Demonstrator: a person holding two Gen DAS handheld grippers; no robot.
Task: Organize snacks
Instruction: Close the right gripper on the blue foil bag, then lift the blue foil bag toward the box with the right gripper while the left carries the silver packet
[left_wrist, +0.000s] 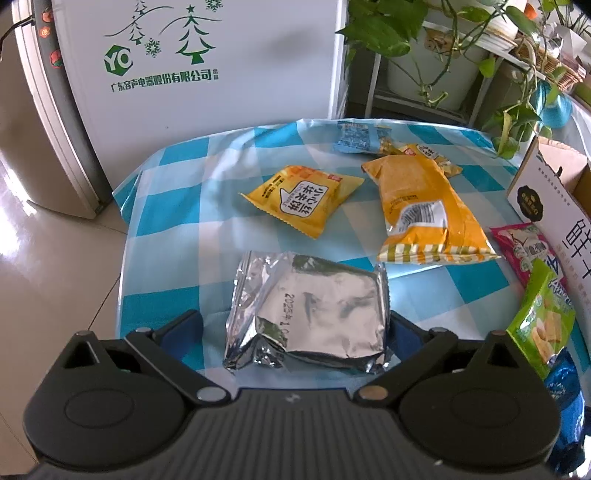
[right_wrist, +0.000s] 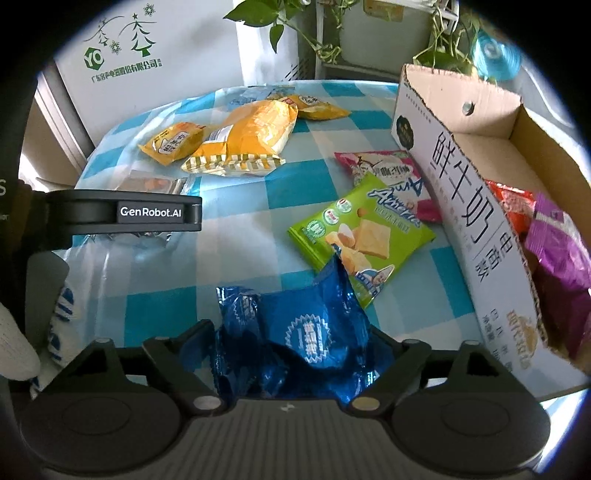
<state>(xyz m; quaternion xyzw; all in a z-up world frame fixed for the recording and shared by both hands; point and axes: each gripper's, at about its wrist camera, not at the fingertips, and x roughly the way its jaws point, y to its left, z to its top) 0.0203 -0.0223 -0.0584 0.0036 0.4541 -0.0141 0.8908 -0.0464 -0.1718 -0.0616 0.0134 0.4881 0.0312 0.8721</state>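
My left gripper (left_wrist: 295, 325) has its jaws around a silver foil snack pack (left_wrist: 310, 314) on the blue-checked tablecloth (left_wrist: 177, 206); the jaws stand wide beside its edges. My right gripper (right_wrist: 291, 339) is closed on a crumpled blue foil snack pack (right_wrist: 295, 332). A green cracker pack (right_wrist: 362, 229) and a pink pack (right_wrist: 384, 170) lie against the open cardboard box (right_wrist: 465, 206), which holds a red pack (right_wrist: 513, 206) and a purple pack (right_wrist: 561, 258). Two yellow packs (left_wrist: 306, 199) (left_wrist: 424, 206) lie mid-table.
A light blue pack (left_wrist: 362, 136) and a small yellow pack (left_wrist: 432, 155) lie at the far table edge. A white fridge (left_wrist: 207, 62) stands behind, plants on a rack (left_wrist: 443, 55) at the back right. The left gripper's body (right_wrist: 122, 214) shows in the right wrist view.
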